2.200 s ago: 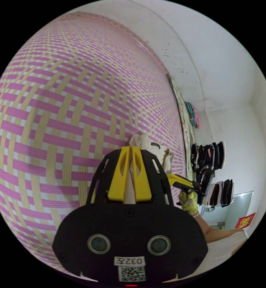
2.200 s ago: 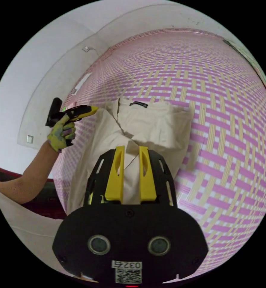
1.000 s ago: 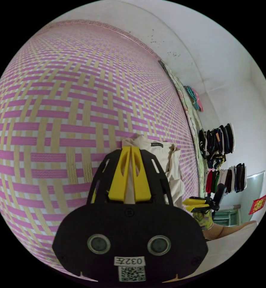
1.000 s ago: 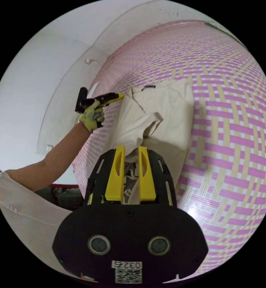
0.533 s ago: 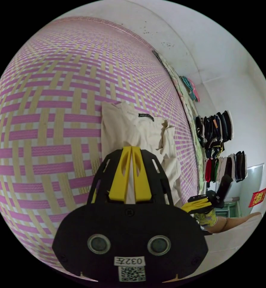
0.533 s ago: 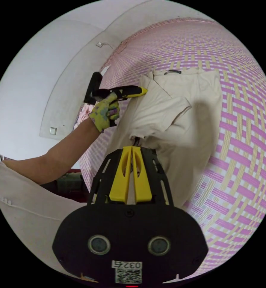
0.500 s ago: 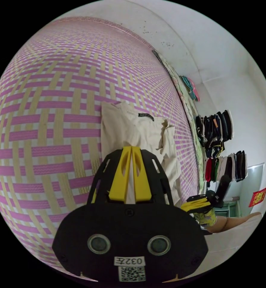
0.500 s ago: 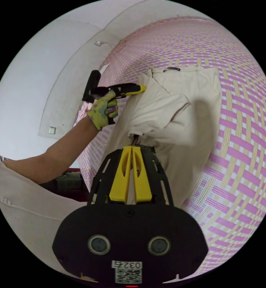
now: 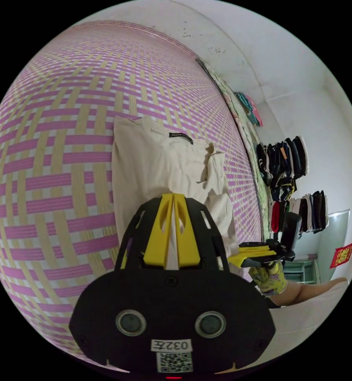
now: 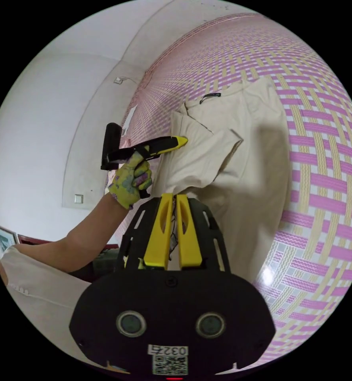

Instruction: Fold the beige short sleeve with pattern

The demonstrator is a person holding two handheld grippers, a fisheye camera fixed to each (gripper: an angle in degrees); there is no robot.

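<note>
The beige short-sleeve shirt (image 9: 156,166) lies on a pink and yellow woven mat (image 9: 57,166), with its dark neck label (image 9: 180,137) at the far end. My left gripper (image 9: 173,197) is shut, with a sliver of pale cloth between its jaws. In the right gripper view my right gripper (image 10: 175,197) is shut on a bunched part of the shirt (image 10: 255,166), where some dark pattern shows. There the left gripper (image 10: 182,139), in a gloved hand (image 10: 128,180), pinches the shirt's left edge. The right gripper (image 9: 232,260) appears low right in the left gripper view.
Rows of folded dark and coloured clothes (image 9: 289,170) sit past the mat's right edge, beside a patterned cloth strip (image 9: 243,127). White walls (image 10: 45,119) bound the mat (image 10: 326,158). The person's arm and pale top (image 10: 37,285) are at lower left.
Both grippers have drawn back toward the person, and more of the shirt now lies stretched over the mat. The right jaws, apart a second ago, have closed on the cloth.
</note>
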